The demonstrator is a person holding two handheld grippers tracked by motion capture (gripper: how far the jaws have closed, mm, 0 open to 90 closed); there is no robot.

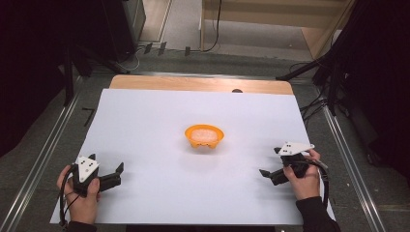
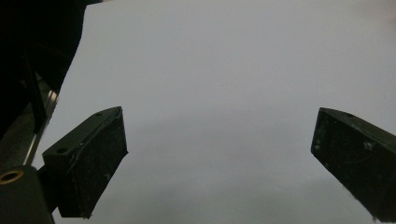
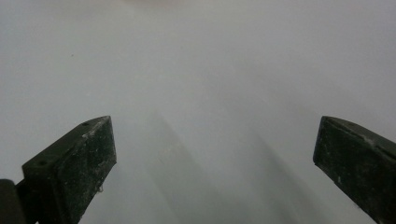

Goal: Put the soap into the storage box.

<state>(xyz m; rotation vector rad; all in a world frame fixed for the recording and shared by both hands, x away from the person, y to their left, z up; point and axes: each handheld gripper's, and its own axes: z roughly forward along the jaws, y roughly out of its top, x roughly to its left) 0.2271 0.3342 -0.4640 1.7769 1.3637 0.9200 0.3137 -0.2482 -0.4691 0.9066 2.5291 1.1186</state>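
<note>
An orange bowl (image 1: 204,137) with a pale, whitish filling stands at the middle of the white sheet (image 1: 159,116). My left gripper (image 1: 107,163) rests low at the near left, held in a hand, its jaws wide apart and pointing right toward the middle. In the left gripper view, the left gripper (image 2: 219,121) is open over bare white sheet (image 2: 224,70). My right gripper (image 1: 270,162) sits at the near right in the other hand, pointing left, well short of the bowl. In the right gripper view, the right gripper (image 3: 215,126) is open with nothing between its jaws.
The sheet covers a wooden table whose far edge (image 1: 200,83) shows as a tan strip. Metal rails (image 1: 48,150) run along both sides. Dark stands and cables (image 1: 329,82) crowd the floor beyond the far right corner.
</note>
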